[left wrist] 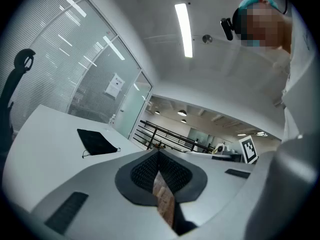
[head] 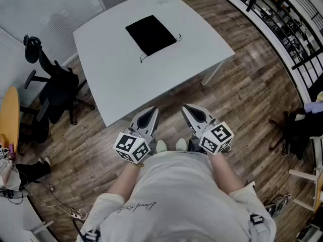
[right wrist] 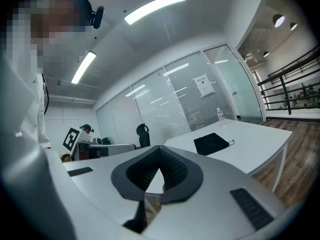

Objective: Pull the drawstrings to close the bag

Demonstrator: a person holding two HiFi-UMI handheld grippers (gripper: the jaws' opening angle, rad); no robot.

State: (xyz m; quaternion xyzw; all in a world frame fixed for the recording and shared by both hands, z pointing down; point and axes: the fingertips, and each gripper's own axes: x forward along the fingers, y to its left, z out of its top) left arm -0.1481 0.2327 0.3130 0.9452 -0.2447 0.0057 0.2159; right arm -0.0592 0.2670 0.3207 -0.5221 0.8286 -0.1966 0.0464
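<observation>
The left gripper (left wrist: 159, 155) has its jaws together with nothing between them. Its own view shows the ribbed pads meeting at the tip, with only a sliver of wood floor (left wrist: 165, 204) below. The right gripper (right wrist: 160, 153) is likewise closed and empty in its own view.

The head view alone shows how they sit. Both are held side by side close to the person's waist, just short of the near edge of the white table (head: 126, 82), with the person's shoes (head: 170, 145) between them.

The black drawstring bag (head: 150, 34) lies flat towards the far side of the table, well apart from both grippers. Its drawstrings (head: 143, 58) trail loose at its corners.

Only the right gripper view gives a clear side view of the water bottle (right wrist: 219, 115) beyond the bag. Only the left gripper view shows the black railing (left wrist: 165, 136) past the table.
</observation>
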